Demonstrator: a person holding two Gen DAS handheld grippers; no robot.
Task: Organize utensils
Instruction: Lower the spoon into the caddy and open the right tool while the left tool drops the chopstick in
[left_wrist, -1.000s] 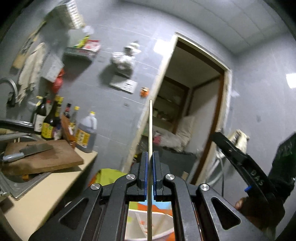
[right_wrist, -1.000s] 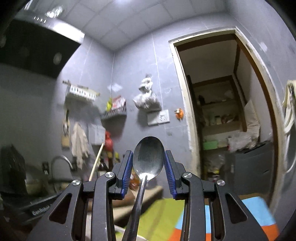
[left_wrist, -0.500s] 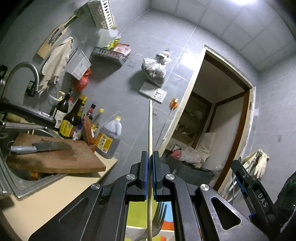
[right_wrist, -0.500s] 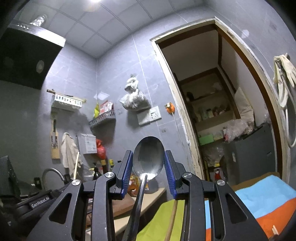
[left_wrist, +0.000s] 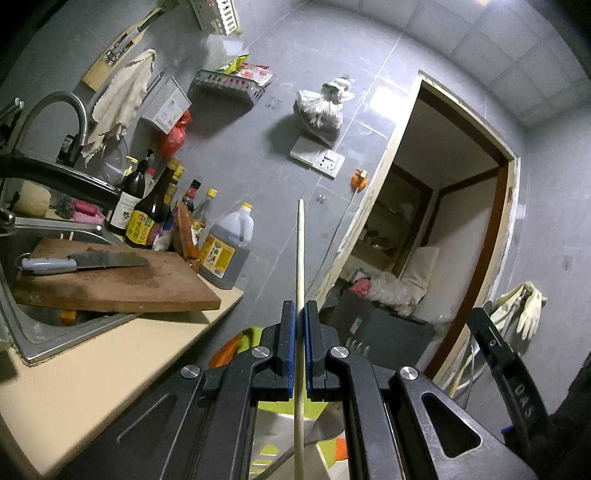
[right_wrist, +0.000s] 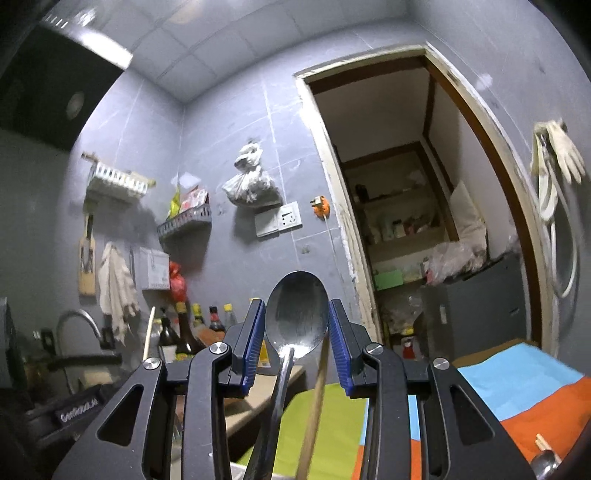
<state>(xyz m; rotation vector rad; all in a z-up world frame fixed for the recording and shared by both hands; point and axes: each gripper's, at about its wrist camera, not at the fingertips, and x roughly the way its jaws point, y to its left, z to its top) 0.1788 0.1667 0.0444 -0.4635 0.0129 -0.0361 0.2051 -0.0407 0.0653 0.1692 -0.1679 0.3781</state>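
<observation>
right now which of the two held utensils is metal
The spoon, gripped by its bowl in the right gripper: grey and shiny. The left gripper pinches a pale wooden chopstick.

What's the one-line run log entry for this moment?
left gripper: shut on chopstick | right gripper: shut on spoon bowl | both utensils upright | stage: carrying, not yet placed

Upright pale chopstick (left_wrist: 300, 258); metal spoon (right_wrist: 296, 319) (bowl up).
</observation>
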